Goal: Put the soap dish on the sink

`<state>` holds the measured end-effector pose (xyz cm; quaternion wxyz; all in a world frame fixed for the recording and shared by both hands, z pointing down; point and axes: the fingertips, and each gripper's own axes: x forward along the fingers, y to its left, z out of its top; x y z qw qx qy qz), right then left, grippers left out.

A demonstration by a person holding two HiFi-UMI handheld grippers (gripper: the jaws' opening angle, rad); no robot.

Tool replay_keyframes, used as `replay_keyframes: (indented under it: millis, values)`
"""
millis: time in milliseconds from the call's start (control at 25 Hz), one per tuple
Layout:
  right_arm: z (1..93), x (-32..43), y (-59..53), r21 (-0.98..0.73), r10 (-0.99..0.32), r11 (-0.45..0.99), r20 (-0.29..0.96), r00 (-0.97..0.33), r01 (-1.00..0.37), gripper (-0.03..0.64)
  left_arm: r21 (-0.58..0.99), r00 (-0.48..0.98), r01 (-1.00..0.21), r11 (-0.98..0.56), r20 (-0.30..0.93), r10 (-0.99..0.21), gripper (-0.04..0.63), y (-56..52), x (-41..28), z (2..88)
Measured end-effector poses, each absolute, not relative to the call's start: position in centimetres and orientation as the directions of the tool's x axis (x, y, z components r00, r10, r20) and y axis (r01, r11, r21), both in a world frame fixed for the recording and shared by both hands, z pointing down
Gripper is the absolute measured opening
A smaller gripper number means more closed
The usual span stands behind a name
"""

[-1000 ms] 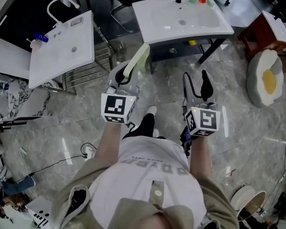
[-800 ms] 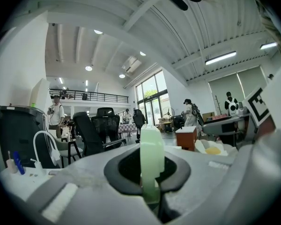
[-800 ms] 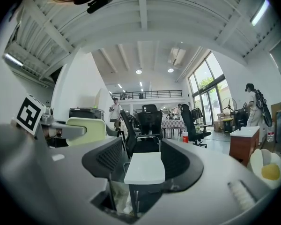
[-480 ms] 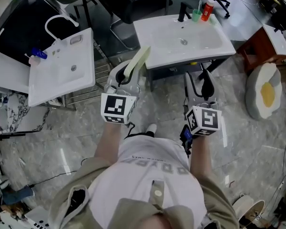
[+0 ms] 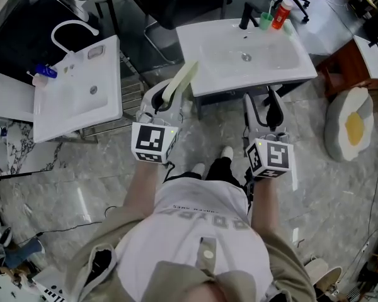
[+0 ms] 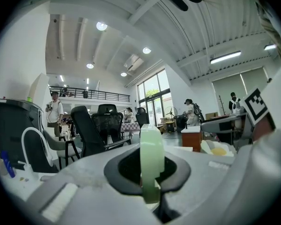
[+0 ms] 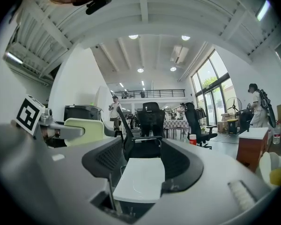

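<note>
The soap dish (image 5: 181, 80) is pale green, and my left gripper (image 5: 166, 100) is shut on its near end, holding it edge-up and slanted toward the white sink (image 5: 214, 83) ahead. In the left gripper view the dish (image 6: 151, 158) stands on edge between the jaws of the left gripper (image 6: 152, 177). My right gripper (image 5: 261, 107) is open and holds nothing, its black jaws just short of the sink's front rim. In the right gripper view the sink (image 7: 138, 179) shows through the gap of the right gripper (image 7: 140, 168), with the dish (image 7: 84, 128) off to the left.
At the sink's back edge stand a black tap (image 5: 247, 16), a green cup (image 5: 265, 20) and a red bottle (image 5: 280, 12). A second white sink (image 5: 75, 90) on a metal rack is to the left. An egg-shaped cushion (image 5: 349, 121) and a red-brown stool (image 5: 353, 55) lie to the right.
The person has walked forward, so the sink has come closer. Both grippers now reach its front edge, the left one still holding the dish.
</note>
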<state>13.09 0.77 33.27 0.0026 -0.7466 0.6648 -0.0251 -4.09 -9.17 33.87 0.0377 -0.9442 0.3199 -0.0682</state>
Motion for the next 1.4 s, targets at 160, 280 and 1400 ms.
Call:
replay_keyframes:
  millis: [160,280,1400]
  values:
    - [34.3,14.7,-1.4,-0.044,-0.994,-0.090,0.058,0.087,-0.995,0.267,-0.106,0.768,-0.619,-0.778,0.124,-0.628,0.012,-10.9,-3.0,34.7]
    - [34.9,16.2,-3.3,-0.050,-0.996,-0.057,0.070,0.053,-0.997,0.267,-0.102,0.746,-0.645,-0.758,0.135,-0.653,0.013,-12.3,-2.0,35.2]
    - [35.1,27.7,-19.4,-0.079,-0.935,0.339,0.080,-0.345,-0.937,0.267,-0.168,0.572,-0.774,-0.610,0.228,-0.788,0.012,-21.6,9.0,37.0]
